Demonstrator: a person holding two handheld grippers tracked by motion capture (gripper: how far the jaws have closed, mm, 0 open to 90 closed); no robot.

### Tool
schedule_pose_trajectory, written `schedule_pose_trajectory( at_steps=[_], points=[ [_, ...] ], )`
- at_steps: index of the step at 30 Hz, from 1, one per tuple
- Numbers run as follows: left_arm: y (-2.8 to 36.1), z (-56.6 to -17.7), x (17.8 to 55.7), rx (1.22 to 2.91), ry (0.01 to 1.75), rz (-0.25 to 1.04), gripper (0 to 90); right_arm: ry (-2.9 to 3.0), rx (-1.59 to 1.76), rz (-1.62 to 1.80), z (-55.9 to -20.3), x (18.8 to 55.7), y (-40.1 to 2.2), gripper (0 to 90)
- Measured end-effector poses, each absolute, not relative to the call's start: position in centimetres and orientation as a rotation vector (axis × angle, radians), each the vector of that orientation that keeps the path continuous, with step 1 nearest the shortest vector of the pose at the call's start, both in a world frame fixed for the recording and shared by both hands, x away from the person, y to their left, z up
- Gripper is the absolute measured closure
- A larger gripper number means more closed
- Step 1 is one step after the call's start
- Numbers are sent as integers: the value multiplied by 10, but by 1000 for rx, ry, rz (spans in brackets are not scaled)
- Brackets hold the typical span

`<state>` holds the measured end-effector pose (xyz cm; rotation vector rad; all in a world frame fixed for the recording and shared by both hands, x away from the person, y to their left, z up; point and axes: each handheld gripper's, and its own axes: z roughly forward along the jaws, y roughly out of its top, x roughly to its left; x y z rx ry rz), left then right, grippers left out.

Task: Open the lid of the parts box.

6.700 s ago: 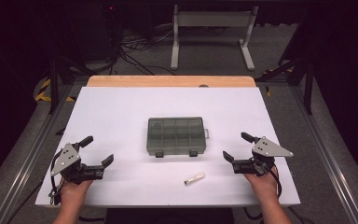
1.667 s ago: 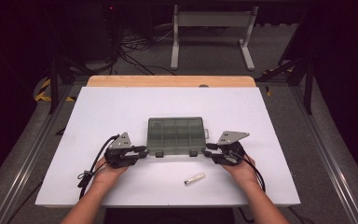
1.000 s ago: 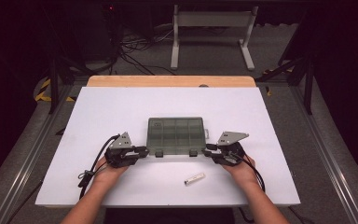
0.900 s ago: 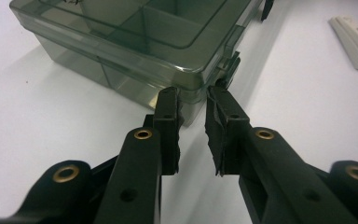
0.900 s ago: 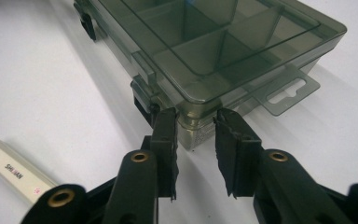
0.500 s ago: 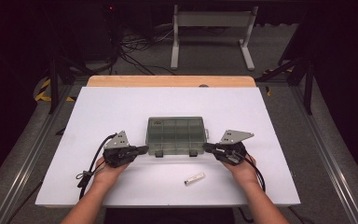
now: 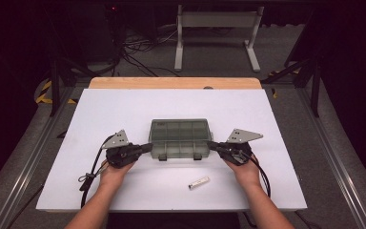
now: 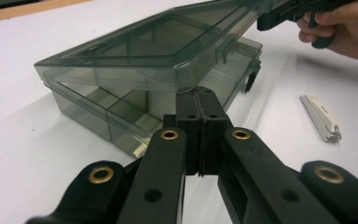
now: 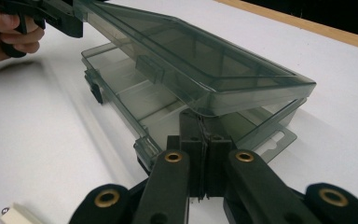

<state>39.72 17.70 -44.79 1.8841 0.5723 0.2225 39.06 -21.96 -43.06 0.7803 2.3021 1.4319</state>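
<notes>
A smoky clear compartment box (image 7: 180, 138) sits mid-table with its lid (image 8: 158, 46) raised a little at the front. My left gripper (image 7: 148, 147) is shut, tips (image 8: 196, 95) tucked under the lid's front left corner, nothing between the jaws. My right gripper (image 7: 210, 144) is shut too, its jaws having just closed on nothing, tips (image 9: 199, 119) under the lid's (image 9: 200, 60) front right corner. Each gripper view shows the other gripper at the far corner: the right gripper (image 8: 284, 11) and the left gripper (image 9: 56, 18). The open compartments below look empty.
A small white clip-like piece (image 7: 199, 182) lies on the white table (image 7: 100, 114) in front of the box, between my hands; it also shows as the white piece (image 8: 321, 116). A wooden strip (image 7: 171, 82) borders the far edge. Cables trail from both grippers.
Both grippers came in from the table's outer sides, where they stood open, to the box's front corners. Their jaws have closed. Over the last second the hands hardly moved.
</notes>
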Motion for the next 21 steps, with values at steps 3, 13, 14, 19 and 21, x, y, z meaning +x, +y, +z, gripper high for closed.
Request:
schedule_pose_trajectory(
  at_steps=[3,13,14,19,21],
  points=[
    [177,-448,397,1881,579,222,892,2297,788,1440,-431,391,-220,900],
    [177,-448,397,1865,584,210,892,2303,793,1428,-431,391,-220,899],
    [177,-448,397,1865,582,210,892,2306,795,1426,-431,391,-220,894],
    [177,-448,398,1859,582,198,891,2320,810,1406,-430,389,-222,752],
    [177,-448,398,1857,582,200,891,2327,816,1396,-430,388,-223,707]
  ],
)
